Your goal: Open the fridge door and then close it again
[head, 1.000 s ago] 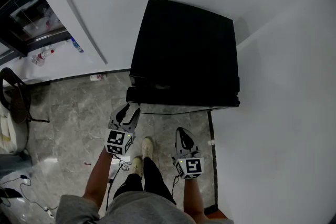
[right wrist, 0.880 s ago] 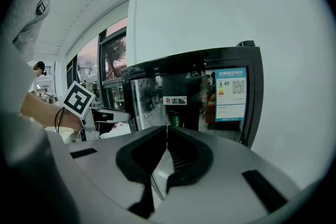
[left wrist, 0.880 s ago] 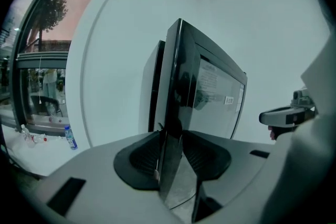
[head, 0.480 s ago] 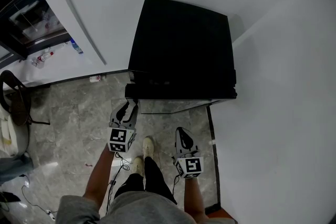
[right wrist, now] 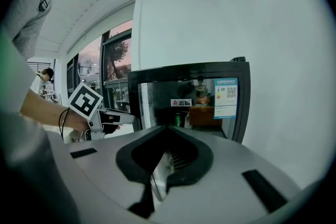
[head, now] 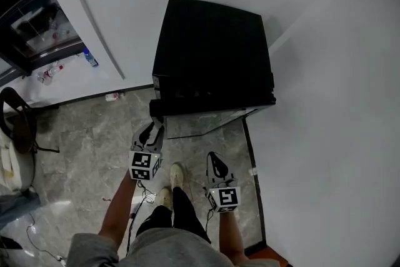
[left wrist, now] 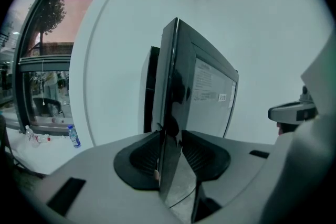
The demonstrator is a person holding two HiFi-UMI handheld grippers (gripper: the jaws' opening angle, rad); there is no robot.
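Fridge door (left wrist: 177, 76) pinched by left gripper (left wrist: 170, 139), jaws just closing.

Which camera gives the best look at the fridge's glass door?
The right gripper view: it faces the black-framed glass fridge door squarely, showing its labels. The left gripper view sees it nearly edge-on; the head view only its top from above.

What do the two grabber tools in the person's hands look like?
The left gripper and right gripper are both silvery grey, with black ribbed pads inside the jaws. Each carries a white cube printed with black square markers. A thin dark cable loops by the left wrist. The person wears a grey short-sleeved top.
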